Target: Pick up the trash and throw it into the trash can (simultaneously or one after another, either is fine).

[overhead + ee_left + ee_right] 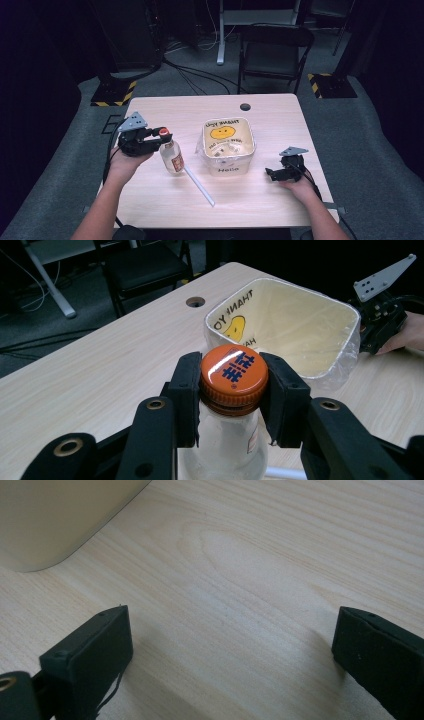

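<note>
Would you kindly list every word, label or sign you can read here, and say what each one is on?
"THANK YOU", partly seen, above a yellow smiley: on the bag lining the bin.
"Hello": on the bin's near wall, in the high view.
Blue characters on the orange cap of the bottle, which the left tool clamps: not readable to me.
Bottle label: too small to read.

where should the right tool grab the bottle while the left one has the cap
Take the bottle by its clear body below the orange cap, from the bin side. It stands upright; the left tool is clamped on the cap, and the open right tool is free.
</note>
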Demonstrator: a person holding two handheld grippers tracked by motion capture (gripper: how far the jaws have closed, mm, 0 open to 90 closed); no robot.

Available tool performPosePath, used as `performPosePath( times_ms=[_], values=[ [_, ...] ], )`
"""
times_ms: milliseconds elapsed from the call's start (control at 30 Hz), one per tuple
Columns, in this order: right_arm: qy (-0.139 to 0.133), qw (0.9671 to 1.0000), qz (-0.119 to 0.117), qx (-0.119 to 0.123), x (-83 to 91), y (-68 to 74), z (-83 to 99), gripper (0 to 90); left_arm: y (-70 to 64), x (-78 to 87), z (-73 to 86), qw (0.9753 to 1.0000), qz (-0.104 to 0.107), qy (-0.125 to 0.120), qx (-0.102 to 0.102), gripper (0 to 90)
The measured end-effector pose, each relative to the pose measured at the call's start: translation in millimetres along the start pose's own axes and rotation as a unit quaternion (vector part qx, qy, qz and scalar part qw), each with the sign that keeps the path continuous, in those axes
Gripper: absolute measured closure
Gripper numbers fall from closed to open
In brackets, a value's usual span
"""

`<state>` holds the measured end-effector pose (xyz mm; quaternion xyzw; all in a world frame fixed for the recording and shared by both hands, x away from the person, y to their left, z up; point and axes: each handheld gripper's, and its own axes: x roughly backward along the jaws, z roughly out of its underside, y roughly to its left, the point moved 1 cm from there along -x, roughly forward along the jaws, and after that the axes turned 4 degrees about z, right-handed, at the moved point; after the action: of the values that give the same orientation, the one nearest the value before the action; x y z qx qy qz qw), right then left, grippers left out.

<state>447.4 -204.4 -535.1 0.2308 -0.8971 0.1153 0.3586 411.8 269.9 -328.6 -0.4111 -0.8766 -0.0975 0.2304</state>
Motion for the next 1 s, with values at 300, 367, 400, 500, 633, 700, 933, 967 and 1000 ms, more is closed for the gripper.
performPosePath(
  times_ms=[300,367,400,500,633,700,933,967,1000],
  values=[
    [0.0,1.0,0.0,0.0,0.0,0.0,0.0,2.0,1.0,3.7,-14.3,1.0,0.002,0.0,0.001,62.7],
    [0.0,1.0,0.0,0.0,0.0,0.0,0.0,2.0,1.2,4.3,-16.1,1.0,0.002,0.002,0.001,62.7],
    [0.0,1.0,0.0,0.0,0.0,0.0,0.0,2.0,1.4,4.7,-17.8,1.0,0.001,0.002,-0.001,62.7],
    [0.0,1.0,0.0,0.0,0.0,0.0,0.0,2.0,1.8,7.4,-26.2,1.0,-0.002,0.002,-0.004,62.6],
    [0.0,1.0,0.0,0.0,0.0,0.0,0.0,2.0,1.0,10.4,-35.1,1.0,-0.002,0.001,-0.006,62.7],
    [0.0,1.0,0.0,0.0,0.0,0.0,0.0,2.0,0.8,12.2,-41.4,0.9999,-0.004,0.001,-0.012,62.7],
    [0.0,1.0,0.0,0.0,0.0,0.0,0.0,2.0,1.3,16.0,-58.0,0.9999,-0.003,-0.006,-0.011,62.7],
    [0.0,1.0,0.0,0.0,0.0,0.0,0.0,2.0,1.4,16.4,-59.7,0.9999,-0.003,-0.007,-0.012,62.7],
    [0.0,1.0,0.0,0.0,0.0,0.0,0.0,2.0,1.3,17.0,-62.4,0.9999,-0.003,-0.008,-0.011,62.7]
  ],
)
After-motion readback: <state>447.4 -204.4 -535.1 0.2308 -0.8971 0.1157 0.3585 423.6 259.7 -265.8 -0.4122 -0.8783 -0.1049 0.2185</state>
